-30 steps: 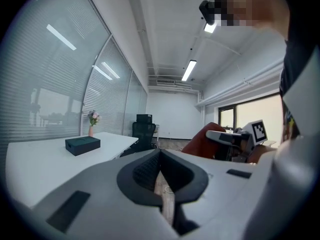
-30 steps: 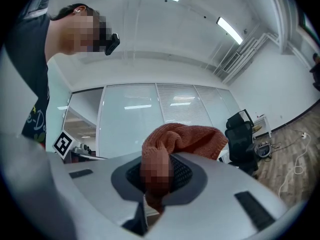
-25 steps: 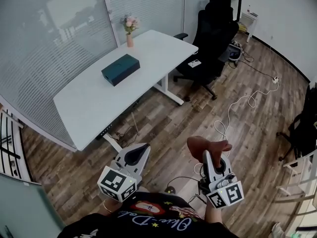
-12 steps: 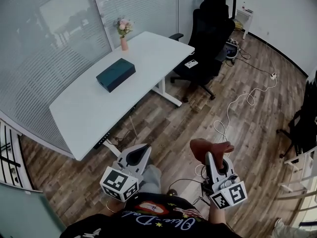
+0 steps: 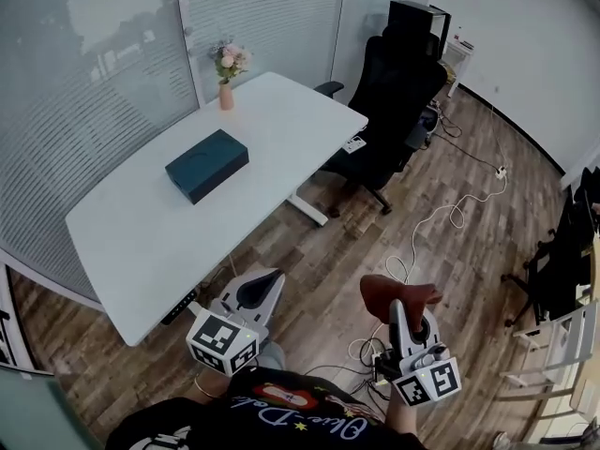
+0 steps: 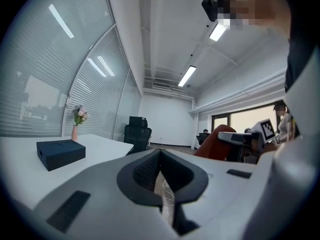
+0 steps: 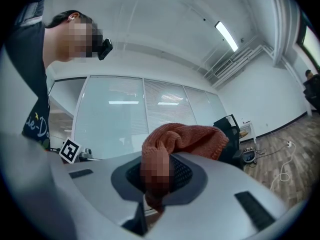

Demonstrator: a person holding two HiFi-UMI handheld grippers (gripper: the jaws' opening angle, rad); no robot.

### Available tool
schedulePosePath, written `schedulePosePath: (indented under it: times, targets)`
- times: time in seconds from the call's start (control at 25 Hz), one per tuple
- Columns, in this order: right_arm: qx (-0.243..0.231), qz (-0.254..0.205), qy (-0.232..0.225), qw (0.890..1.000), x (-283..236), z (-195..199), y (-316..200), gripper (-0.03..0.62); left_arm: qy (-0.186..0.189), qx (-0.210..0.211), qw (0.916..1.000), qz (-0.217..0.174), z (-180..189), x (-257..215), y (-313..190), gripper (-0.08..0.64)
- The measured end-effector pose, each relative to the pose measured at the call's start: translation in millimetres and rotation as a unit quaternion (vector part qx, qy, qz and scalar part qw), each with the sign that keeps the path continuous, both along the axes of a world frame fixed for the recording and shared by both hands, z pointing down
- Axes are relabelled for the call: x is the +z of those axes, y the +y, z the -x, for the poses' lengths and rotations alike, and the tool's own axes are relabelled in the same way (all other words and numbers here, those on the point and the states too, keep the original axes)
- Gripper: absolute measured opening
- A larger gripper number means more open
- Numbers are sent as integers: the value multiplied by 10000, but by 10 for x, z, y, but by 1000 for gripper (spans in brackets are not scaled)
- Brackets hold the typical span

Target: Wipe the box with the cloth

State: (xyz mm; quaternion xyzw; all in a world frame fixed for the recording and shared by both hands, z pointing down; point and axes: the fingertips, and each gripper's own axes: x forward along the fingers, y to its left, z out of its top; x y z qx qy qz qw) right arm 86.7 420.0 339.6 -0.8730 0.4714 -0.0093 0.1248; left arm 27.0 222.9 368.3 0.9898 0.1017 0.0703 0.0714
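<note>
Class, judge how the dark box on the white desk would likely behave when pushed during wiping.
Probably won't tip: the box lies low and flat. It may slide, since the desk looks smooth. Its sharp edges suggest it is stiff.

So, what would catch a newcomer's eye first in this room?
A rust-red cloth is pinched in the right gripper, low at the right of the head view. Ahead to the left, a dark box lies near the middle of a white table, with a vase of flowers at its far end.
</note>
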Motion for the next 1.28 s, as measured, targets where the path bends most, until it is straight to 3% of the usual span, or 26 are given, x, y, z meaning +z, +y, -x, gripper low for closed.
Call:
schedulePosePath:
  times: [0.32, 0.68, 0.88, 1.28]
  targets:
    - [-334, -72, -140, 9993, -38, -514, -1089, 32, -101, -261, 9995, 137, -462, 59, -985, 3]
    - [-542, 157, -158, 9983, -34, -788, -2078, 32, -72, -681, 9970, 357, -610, 153, -2020, 3]
    - [-826, -22, -162, 9964, -114, -849, -2607, 32, 40, -1025, 9944, 259, -621, 105, -2534, 3]
    - [-1684, 46, -572, 9841, 190, -1372, -3538, 34, -101, -2210, 9749, 258, -481, 295, -3326, 3]
